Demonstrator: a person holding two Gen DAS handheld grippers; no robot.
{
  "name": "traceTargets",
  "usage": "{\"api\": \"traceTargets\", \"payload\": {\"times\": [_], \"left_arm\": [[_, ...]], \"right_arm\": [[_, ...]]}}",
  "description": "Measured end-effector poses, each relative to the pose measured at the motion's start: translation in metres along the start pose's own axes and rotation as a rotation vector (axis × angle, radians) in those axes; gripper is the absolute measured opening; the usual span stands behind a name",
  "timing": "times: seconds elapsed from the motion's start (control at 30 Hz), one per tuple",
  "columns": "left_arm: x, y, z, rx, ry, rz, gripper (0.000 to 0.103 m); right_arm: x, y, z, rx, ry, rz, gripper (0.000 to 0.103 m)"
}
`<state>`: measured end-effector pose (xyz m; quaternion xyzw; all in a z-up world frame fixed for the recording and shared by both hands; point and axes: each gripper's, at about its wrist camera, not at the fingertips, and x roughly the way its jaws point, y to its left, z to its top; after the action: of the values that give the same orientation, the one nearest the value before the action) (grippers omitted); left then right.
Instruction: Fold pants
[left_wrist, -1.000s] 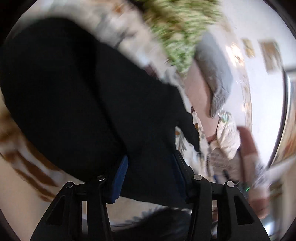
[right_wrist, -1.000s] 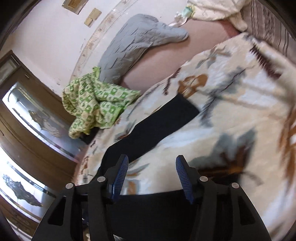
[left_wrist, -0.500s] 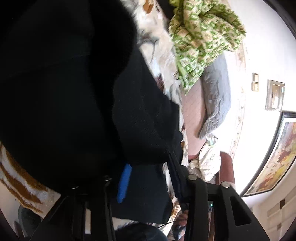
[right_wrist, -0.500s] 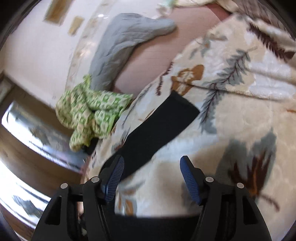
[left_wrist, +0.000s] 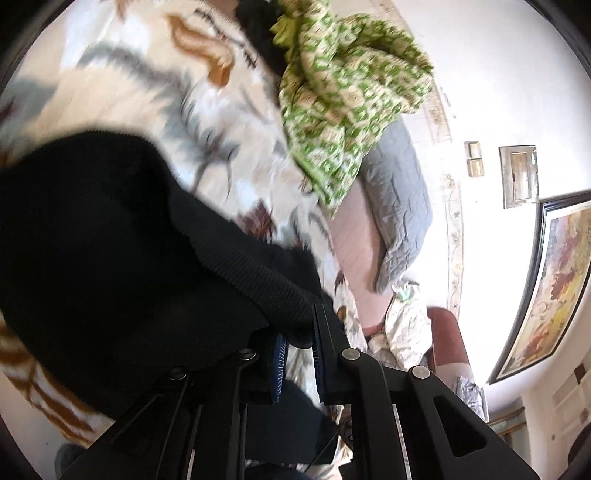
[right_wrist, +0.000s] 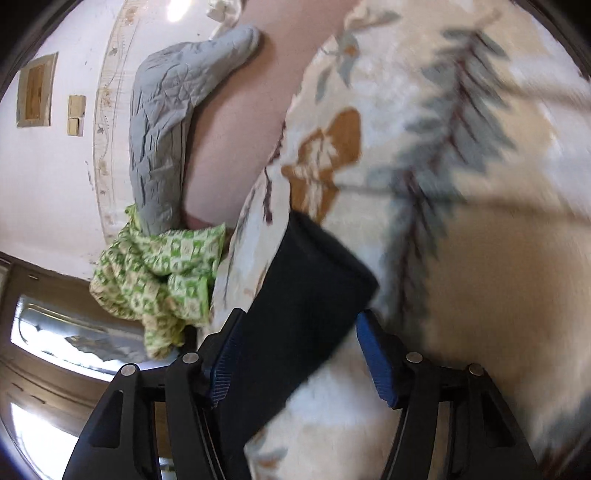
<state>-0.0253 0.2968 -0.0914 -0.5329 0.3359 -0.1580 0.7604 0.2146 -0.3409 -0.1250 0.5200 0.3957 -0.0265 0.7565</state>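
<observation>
In the right wrist view, open patterned blanket (right_wrist: 461, 258) is seen to the right and far side of the pants leg (right_wrist: 306, 310). To the far left, passage is blocked by a crumpled green cloth (right_wrist: 159, 280) and a grey pillow (right_wrist: 166, 122). In the left wrist view, the near left is filled by bunched pants (left_wrist: 122, 258).

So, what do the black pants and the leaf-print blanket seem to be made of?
Black pants: probably a matte ribbed knit; fine parallel ridges show along the folded edge. Leaf-print blanket: seemingly plush fleece, with a soft fuzzy nap and no sheen, though motion blur leaves this open.
</observation>
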Motion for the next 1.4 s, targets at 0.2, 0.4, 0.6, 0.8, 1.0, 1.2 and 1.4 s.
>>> {"api": "traceTargets", "payload": {"times": [0.2, 0.4, 0.6, 0.8, 1.0, 1.2, 1.4], "left_arm": [[-0.010, -0.021, 0.033, 0.057, -0.078, 0.029, 0.011], [0.032, -0.029, 0.088, 0.111, -0.117, 0.130, 0.011], [0.114, -0.012, 0.115, 0.132, 0.000, 0.356, 0.016], [0.069, -0.017, 0.118, 0.131, -0.156, 0.336, 0.049], [0.039, -0.061, 0.055, 0.331, -0.166, 0.364, 0.053], [0.109, -0.098, -0.083, 0.899, -0.208, 0.710, 0.065], [0.166, -0.063, -0.116, 0.915, -0.216, 0.818, 0.069]], "right_arm": [[-0.022, 0.029, -0.006, -0.224, -0.037, -0.175, 0.003], [-0.097, 0.018, -0.040, -0.249, -0.074, -0.223, 0.003], [-0.111, -0.014, -0.052, -0.209, -0.111, -0.307, 0.012], [-0.131, 0.000, -0.072, -0.393, -0.308, -0.476, 0.014], [-0.092, 0.064, -0.131, -0.842, -0.270, -0.473, 0.034], [-0.065, 0.074, -0.160, -0.874, -0.268, -0.643, 0.074], [-0.078, 0.059, -0.149, -0.778, -0.309, -0.740, 0.074]]}}
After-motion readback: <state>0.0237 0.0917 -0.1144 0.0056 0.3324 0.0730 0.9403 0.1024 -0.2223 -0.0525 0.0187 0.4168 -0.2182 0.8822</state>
